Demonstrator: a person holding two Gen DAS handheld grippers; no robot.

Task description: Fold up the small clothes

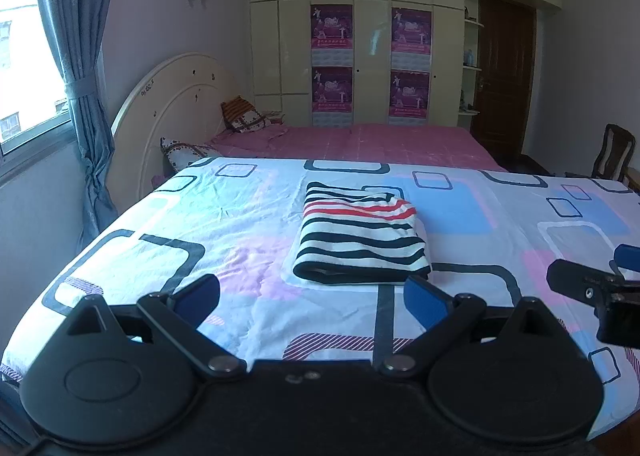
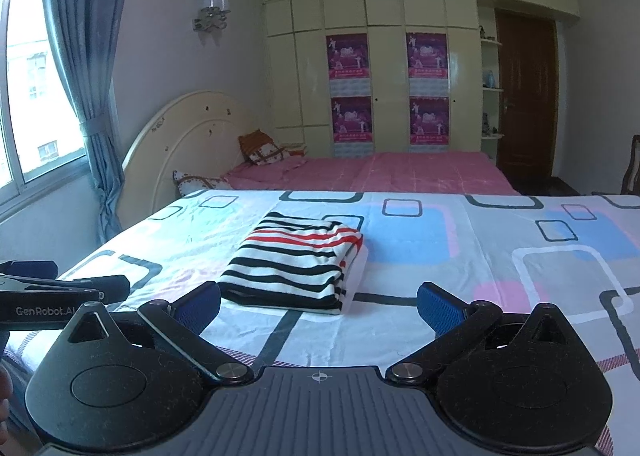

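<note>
Striped garment [image 1: 362,238], white with black bands and a few red ones, lying as a compact folded rectangle on the patterned sheet [image 1: 224,215] of the bed; the fold at its near edge looks neat and the layers sit stacked, so the folding of this piece appears complete, and no other loose clothing shows in either view, which suggests that little or nothing remains beyond setting it aside. Left tool [image 1: 312,302]: its two blue-padded fingers are spread wide, with nothing between them and nothing touched; the garment lies just ahead of it, slightly toward its right finger, apart from both pads. Right tool [image 2: 318,306]: likewise spread wide and empty, with the garment ahead and toward its left finger, close to that pad but not in contact as far as the view shows. Each tool appears at the margin of the other's view, the two being side by side and both short of the garment's near edge. Beyond the garment, farther from both tools, a pink bedcover [image 2: 400,171] and a wardrobe [image 2: 392,67] fill the background.
</note>
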